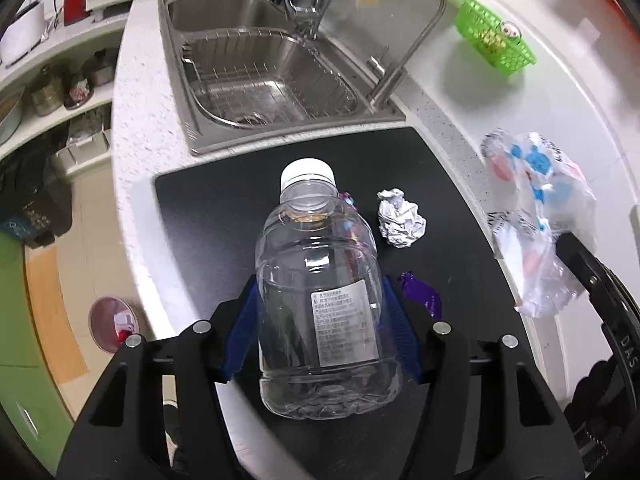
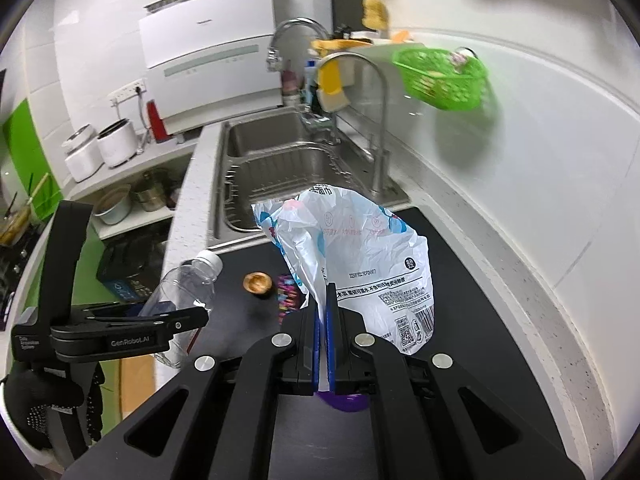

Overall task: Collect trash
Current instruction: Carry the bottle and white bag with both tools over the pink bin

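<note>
My left gripper (image 1: 320, 308) is shut on a clear plastic bottle (image 1: 320, 304) with a white cap, held above the black mat (image 1: 208, 216); the bottle also shows in the right wrist view (image 2: 182, 288). My right gripper (image 2: 325, 300) is shut on a white printed plastic bag (image 2: 360, 256), which hangs open above the mat and also shows in the left wrist view (image 1: 536, 216). A crumpled white paper ball (image 1: 400, 218), a purple wrapper (image 1: 424, 294), a small brown nutshell-like piece (image 2: 257, 282) and a colourful wrapper (image 2: 286, 292) lie on the mat.
A steel double sink (image 1: 256, 76) with a tall faucet (image 1: 412, 44) lies beyond the mat. A green basket (image 1: 494, 40) sits against the wall at right. The counter edge drops off at left to shelves with pots (image 2: 120, 204).
</note>
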A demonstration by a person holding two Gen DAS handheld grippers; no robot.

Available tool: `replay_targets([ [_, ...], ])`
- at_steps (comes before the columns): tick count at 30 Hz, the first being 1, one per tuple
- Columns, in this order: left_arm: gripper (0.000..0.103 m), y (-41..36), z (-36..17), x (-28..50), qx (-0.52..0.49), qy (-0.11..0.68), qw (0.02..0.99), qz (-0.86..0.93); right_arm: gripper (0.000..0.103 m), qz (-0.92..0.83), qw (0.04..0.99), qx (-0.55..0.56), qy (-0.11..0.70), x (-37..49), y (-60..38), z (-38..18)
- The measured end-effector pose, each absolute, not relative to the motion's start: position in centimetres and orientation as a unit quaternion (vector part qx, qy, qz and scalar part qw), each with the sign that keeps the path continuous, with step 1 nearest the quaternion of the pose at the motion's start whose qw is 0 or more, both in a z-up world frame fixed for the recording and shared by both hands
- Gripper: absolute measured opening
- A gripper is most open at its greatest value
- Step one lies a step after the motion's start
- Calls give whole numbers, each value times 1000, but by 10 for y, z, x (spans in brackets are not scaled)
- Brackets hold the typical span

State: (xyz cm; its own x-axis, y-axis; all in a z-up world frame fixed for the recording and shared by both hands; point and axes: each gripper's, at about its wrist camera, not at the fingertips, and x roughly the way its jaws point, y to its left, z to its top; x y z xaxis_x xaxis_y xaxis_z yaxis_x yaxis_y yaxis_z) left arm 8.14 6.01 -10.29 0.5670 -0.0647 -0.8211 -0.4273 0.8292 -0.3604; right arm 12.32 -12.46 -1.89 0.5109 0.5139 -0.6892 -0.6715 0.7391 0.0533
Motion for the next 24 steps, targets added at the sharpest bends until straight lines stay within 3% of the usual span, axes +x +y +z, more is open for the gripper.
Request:
replay_targets([
  [14,60,179,-78,-54,-233,437,851,172,2,455,803,-142,357,34,27,-27],
  [24,60,276,-151,-148,-256,458,820,228,2,518,729,-185,408,-29,152,-106],
])
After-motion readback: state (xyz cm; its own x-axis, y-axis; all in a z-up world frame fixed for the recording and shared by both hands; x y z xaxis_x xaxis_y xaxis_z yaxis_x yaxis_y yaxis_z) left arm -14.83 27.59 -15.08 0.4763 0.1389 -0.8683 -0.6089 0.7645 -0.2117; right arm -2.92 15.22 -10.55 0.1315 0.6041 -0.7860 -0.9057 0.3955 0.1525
